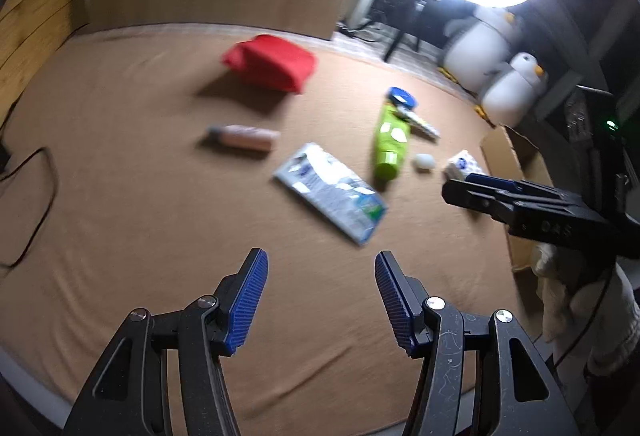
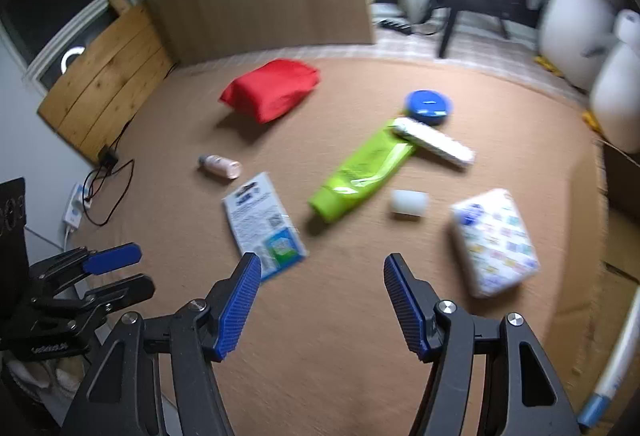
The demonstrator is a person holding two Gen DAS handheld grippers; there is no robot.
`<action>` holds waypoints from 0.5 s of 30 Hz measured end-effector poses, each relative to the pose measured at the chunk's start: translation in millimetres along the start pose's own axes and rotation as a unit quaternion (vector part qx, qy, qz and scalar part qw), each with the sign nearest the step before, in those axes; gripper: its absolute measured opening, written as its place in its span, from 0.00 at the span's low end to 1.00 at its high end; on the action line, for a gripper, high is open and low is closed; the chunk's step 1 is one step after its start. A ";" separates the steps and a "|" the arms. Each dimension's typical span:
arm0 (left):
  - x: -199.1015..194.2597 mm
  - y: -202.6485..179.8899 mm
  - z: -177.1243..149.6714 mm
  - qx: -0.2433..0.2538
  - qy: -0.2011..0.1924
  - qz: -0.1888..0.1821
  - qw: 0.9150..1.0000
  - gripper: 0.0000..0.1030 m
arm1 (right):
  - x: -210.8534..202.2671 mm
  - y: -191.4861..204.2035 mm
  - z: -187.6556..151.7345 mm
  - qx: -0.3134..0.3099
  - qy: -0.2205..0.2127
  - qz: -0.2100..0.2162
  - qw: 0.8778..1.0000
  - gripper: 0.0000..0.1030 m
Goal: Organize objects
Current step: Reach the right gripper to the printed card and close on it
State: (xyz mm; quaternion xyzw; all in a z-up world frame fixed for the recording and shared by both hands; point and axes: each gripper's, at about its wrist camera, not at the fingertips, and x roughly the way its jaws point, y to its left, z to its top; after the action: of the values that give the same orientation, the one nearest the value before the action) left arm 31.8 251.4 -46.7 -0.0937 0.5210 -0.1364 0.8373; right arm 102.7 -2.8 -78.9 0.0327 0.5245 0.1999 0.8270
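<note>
Hovering over scattered toiletries on the tan bedspread (image 2: 360, 336).
Left gripper (image 1: 321, 296) and right gripper (image 2: 322, 300), blue-padded, both gape apart, empty.

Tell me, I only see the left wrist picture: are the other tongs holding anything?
Observer: No. The right tongs are open, with nothing between them.
Operator: What's half hidden behind them?
Observer: A tissue pack with a coloured pattern, lying flat.
Operator: Is that a ball beside the green tube?
Observer: No, it's a short white cylinder on its side.
</note>
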 end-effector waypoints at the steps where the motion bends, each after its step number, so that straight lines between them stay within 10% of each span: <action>1: -0.6 7.0 -1.6 -0.004 -0.001 0.002 1.000 0.58 | 8.6 5.7 3.8 -0.003 0.008 0.004 1.000 0.58; 15: -31.8 74.4 -16.6 -0.042 -0.004 0.025 0.999 0.58 | 85.4 52.3 40.9 -0.039 0.059 0.013 0.997 0.59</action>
State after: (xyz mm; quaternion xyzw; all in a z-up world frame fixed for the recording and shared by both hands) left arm 13.4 331.9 -49.3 -0.1168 0.5248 -0.0931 0.8380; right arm 154.8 82.7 -119.8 -0.0045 0.5637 0.2328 0.7925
